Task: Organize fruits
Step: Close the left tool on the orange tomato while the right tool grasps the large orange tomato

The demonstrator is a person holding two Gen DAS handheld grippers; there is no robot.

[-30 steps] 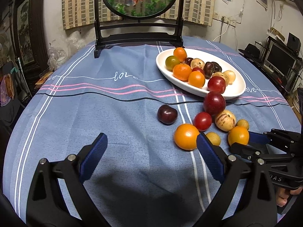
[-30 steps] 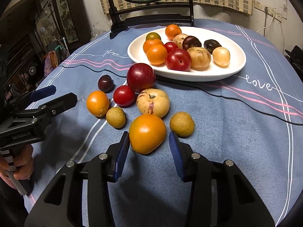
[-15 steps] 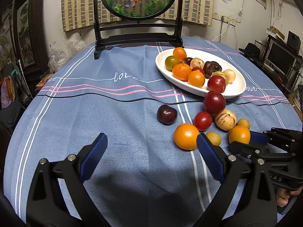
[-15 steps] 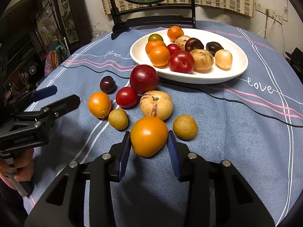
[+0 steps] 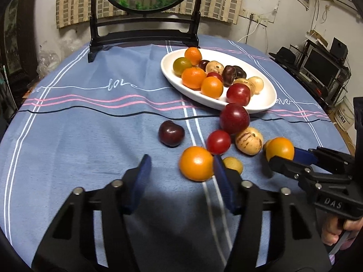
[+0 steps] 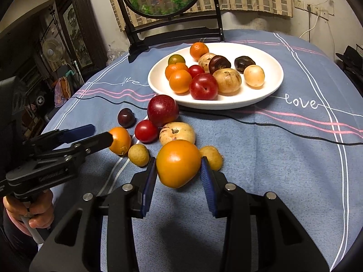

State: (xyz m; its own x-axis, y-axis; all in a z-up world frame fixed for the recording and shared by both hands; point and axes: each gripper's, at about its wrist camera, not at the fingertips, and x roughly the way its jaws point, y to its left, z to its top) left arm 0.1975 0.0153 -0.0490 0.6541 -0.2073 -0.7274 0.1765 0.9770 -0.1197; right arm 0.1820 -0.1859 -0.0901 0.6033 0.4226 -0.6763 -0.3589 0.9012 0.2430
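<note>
Right tool (image 6: 178,173) closed on big orange fruit (image 6: 178,163), lower centre of right wrist view, pads touching both flanks; fruit looks at or just off the cloth, can't tell which. Left tool (image 5: 180,172) open w/ nothing between pads, its right pad just beside the second orange fruit (image 5: 196,166), centre-low in left wrist view.

Step in hand, by judgement: carry gripped fruit to white plate (image 6: 270,93), upper centre-right.

- Keep squeeze steady, not harder; smooth round skin, likely to slip or bruise.
- Lift straight up first; small tan fruit (image 6: 212,157) and pale striped fruit (image 6: 177,132) sit just beside, easy to knock rolling.
- Pass over red plum (image 6: 163,110) near plate rim.
- Aim for bare plate area, right side; set down low before opening, else rolls.
- Keep left tool clear of the path; hold off on 2nd orange till then.
</note>
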